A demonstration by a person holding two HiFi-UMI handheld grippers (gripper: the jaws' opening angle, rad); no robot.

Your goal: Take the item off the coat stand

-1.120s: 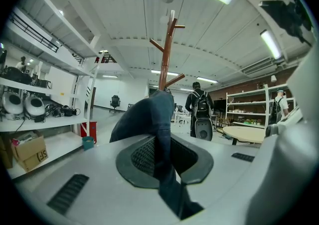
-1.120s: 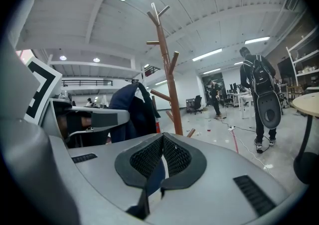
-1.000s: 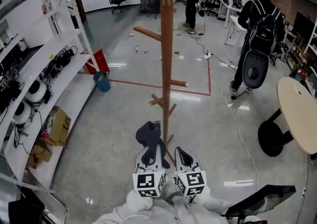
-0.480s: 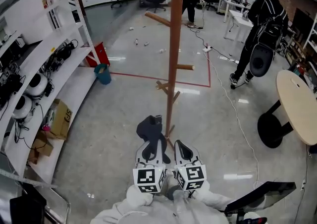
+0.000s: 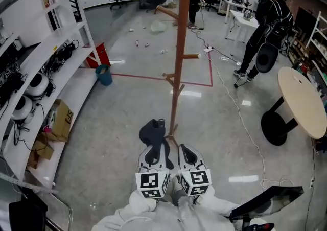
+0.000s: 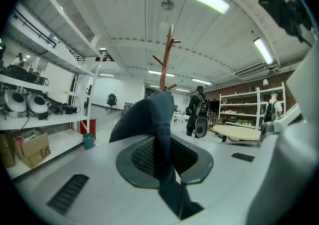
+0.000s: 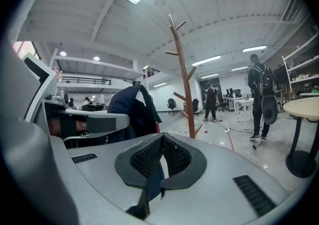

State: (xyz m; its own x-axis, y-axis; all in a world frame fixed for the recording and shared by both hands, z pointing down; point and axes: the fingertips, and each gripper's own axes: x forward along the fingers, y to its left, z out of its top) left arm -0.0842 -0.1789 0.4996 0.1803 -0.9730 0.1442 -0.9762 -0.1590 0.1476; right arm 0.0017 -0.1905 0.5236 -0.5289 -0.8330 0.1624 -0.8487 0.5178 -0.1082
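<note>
a brown wooden coat stand (image 5: 176,71) rises just beyond the grippers, with white shelving (image 5: 56,66) at left and a round beige table (image 5: 302,99) at right. the left gripper (image 5: 155,154) and right gripper (image 5: 187,156) sit side by side, low against the person's body, pointing at the pole. the left jaws, nearly closed, pinch the dark blue fabric item (image 5: 152,132), clear of the pegs; the right jaws close on its hanging strip.

Scene receded in head view
The coat stand (image 5: 177,71) and the backpack-wearing person (image 5: 266,25) shifted upward and appeared smaller, farther off.
</note>
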